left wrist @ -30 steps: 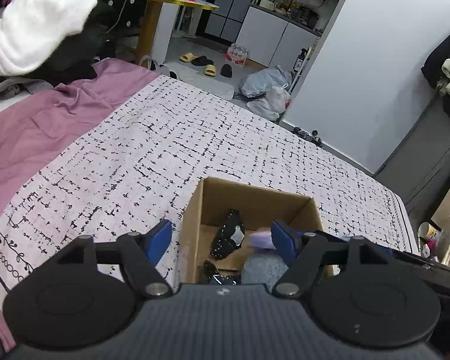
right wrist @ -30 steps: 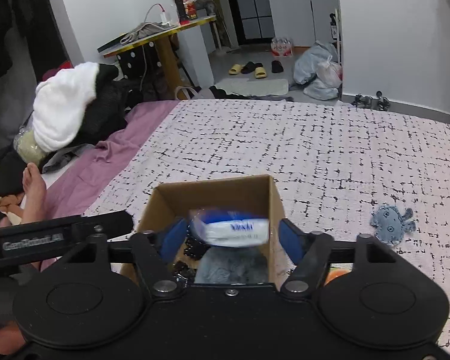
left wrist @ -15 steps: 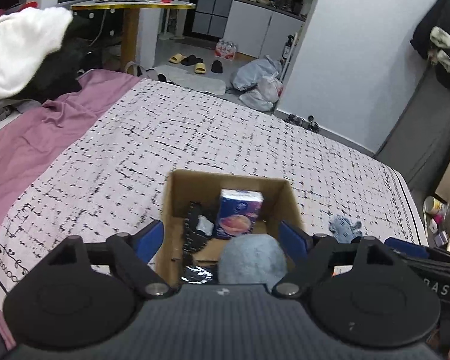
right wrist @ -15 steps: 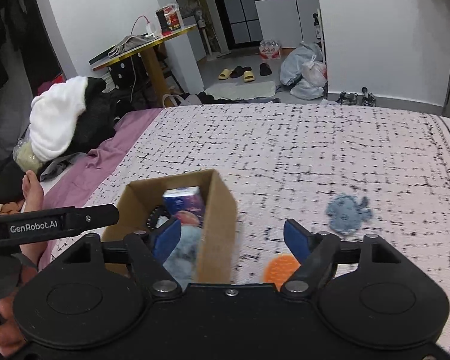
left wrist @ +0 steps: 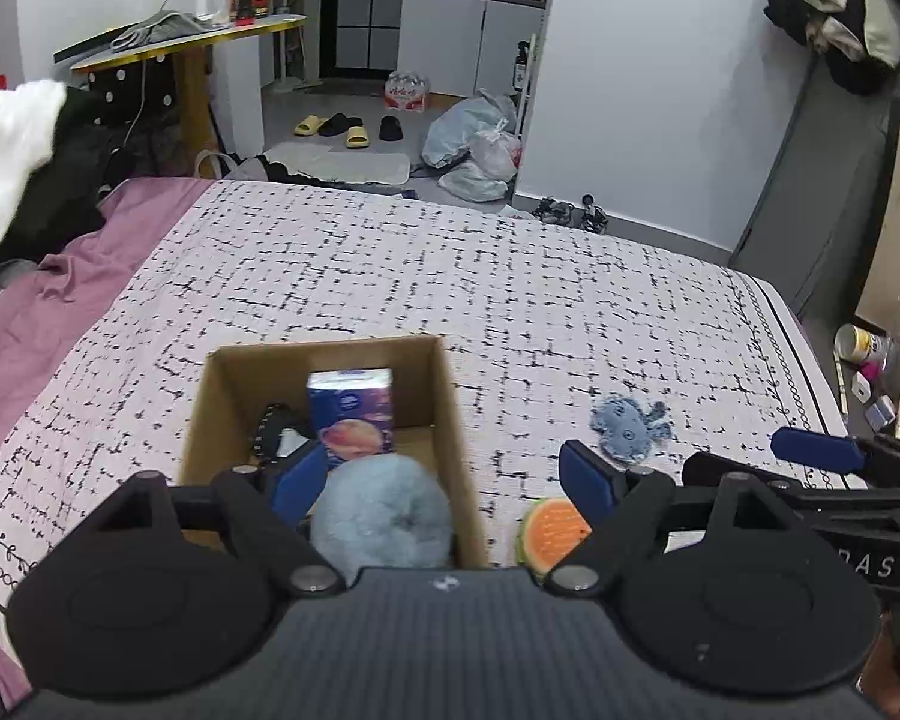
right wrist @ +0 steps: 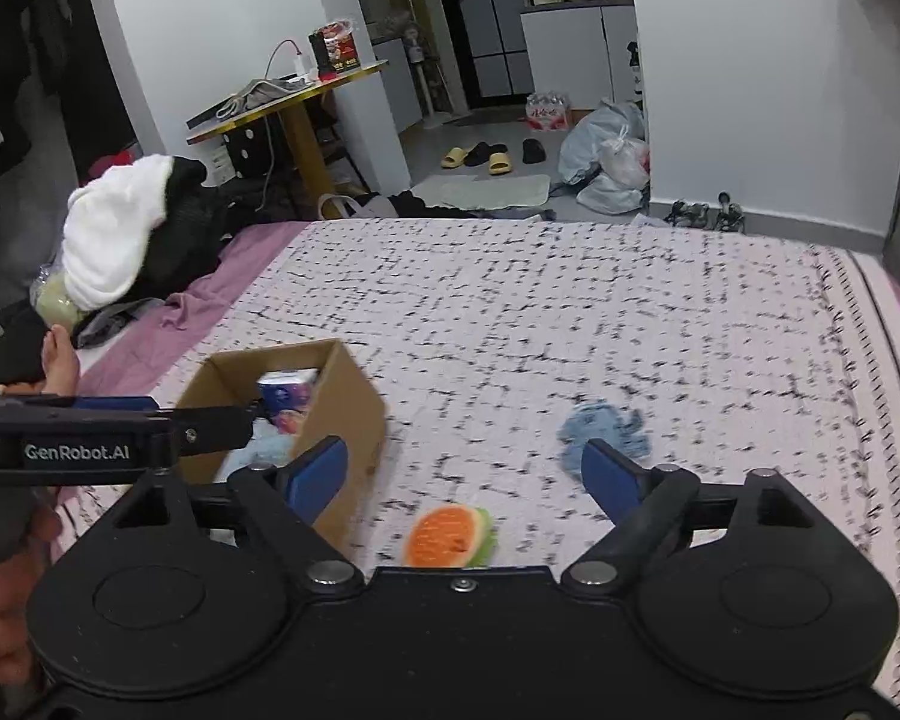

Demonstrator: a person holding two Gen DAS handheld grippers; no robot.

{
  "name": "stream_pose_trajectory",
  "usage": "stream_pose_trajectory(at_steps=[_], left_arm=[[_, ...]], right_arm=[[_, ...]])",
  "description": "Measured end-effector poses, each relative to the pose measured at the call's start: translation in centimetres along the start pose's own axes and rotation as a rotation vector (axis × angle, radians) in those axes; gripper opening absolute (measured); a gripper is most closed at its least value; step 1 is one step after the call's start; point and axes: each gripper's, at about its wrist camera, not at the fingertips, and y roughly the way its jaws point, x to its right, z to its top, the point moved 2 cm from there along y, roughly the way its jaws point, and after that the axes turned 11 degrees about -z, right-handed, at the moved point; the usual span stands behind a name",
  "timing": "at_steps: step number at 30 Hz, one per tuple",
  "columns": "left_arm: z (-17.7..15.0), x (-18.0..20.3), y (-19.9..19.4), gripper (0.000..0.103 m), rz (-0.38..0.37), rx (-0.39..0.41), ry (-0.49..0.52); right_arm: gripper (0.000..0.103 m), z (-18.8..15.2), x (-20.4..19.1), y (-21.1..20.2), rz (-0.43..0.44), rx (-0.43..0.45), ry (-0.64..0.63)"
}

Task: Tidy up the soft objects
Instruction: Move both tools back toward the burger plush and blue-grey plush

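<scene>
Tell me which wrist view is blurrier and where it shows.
Right wrist view: motion blur smears the bedspread, the blue plush and the watermelon toy. Left wrist view: sharper, the cardboard box crisp; both bend straight lines at the edges.

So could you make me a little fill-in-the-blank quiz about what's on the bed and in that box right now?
1. The fluffy blue ball lies inside the cardboard ____.
2. The watermelon-slice toy lies on the bedspread, ____ the box.
3. The tissue pack in the box stands ____.
4. The right gripper, its jaws opening, holds ____; the blue plush lies beyond it.

Missing words: box; outside; upright; nothing
</scene>
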Motion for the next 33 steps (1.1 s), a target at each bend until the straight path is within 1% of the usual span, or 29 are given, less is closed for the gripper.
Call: stream_pose_trajectory(at_steps=[2,7,9,11,13,16,19,24,27,29,33], left_arm=[[0.0,0.9,0.4,0.083,0.006,-0.012,0.005],[0.0,2.9,1.2,0.083,0.013,-0.044,0.018],[0.0,3.8,1.6,0.083,0.025,-0.057,0.033],[-0.1,4.6,2.0,0.083,0.032,-0.076,0.043],[-0.2,5.4,2.6,0.083,0.027,-0.111,0.045],[-0.5,6.6,3.5,0.083,0.043,-0.154,0.061],[-0.7,7.7,4.3,0.083,0.060,-0.179,0.065],[-1.1,9.2,5.8,0.083,0.078,-0.217,0.069],[-1.5,9.6,6.9,0.083,0.101,-0.221,0.027],[-1.8,9.7,7.6,0.083,0.100,-0.230,-0.010],[-2.6,10.0,8.9,0.083,0.125,-0.234,-0.055]], right_arm=[[0.086,0.0,0.9,0.0,0.014,-0.002,0.005],[0.092,0.2,3.4,0.3,0.029,-0.021,0.030],[0.103,0.4,4.3,0.5,0.041,-0.032,0.040],[0.103,0.6,5.2,0.8,0.050,-0.039,0.049],[0.103,0.7,6.0,1.1,0.067,-0.051,0.057],[0.103,0.9,7.4,2.0,0.088,-0.093,0.089],[0.103,1.0,8.9,3.0,0.098,-0.130,0.134],[0.103,1.4,10.6,4.1,0.121,-0.155,0.171],[0.103,1.8,11.0,4.5,0.138,-0.144,0.171],[0.103,1.9,11.2,4.8,0.147,-0.140,0.170],[0.103,2.2,11.3,5.9,0.162,-0.151,0.159]])
